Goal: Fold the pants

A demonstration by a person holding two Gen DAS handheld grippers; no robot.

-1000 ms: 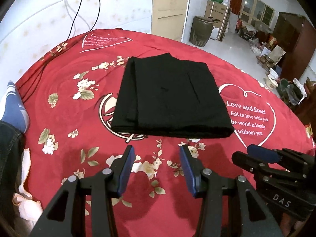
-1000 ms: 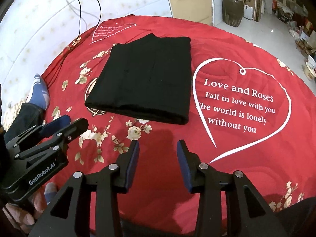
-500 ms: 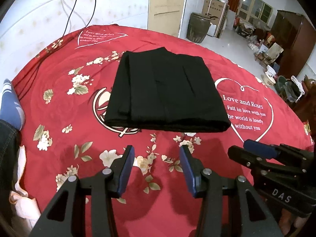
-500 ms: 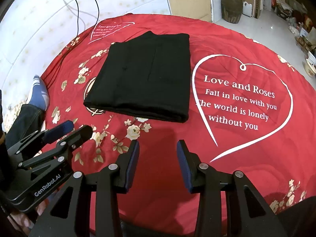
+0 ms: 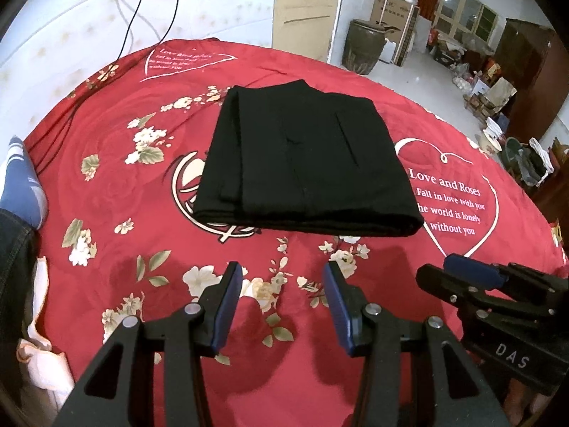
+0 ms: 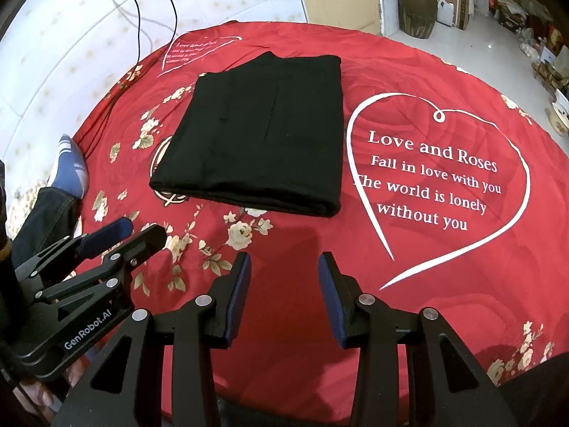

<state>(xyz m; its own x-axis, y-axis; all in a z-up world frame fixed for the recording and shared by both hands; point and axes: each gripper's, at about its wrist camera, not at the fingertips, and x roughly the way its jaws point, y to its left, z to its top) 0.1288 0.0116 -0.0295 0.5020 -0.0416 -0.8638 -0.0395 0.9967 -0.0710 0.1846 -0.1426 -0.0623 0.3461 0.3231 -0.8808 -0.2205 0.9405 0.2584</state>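
Note:
The black pants (image 5: 306, 163) lie folded into a flat rectangle on the red flowered bedspread (image 5: 149, 256); they also show in the right wrist view (image 6: 259, 138). My left gripper (image 5: 282, 274) is open and empty, hovering above the spread a little short of the pants' near edge. My right gripper (image 6: 283, 261) is open and empty too, just short of the near right corner. Each gripper shows in the other's view: the right one (image 5: 458, 270) at lower right, the left one (image 6: 138, 231) at lower left.
A white printed heart with words (image 6: 434, 181) lies on the spread right of the pants. Black cables (image 5: 149, 25) hang on the white wall behind. A blue slipper and a jeans leg (image 6: 67, 167) are at the left. A big jar (image 5: 366, 46) stands on the floor.
Both grippers have drawn back slightly from the pants, staying open. The pants have not moved.

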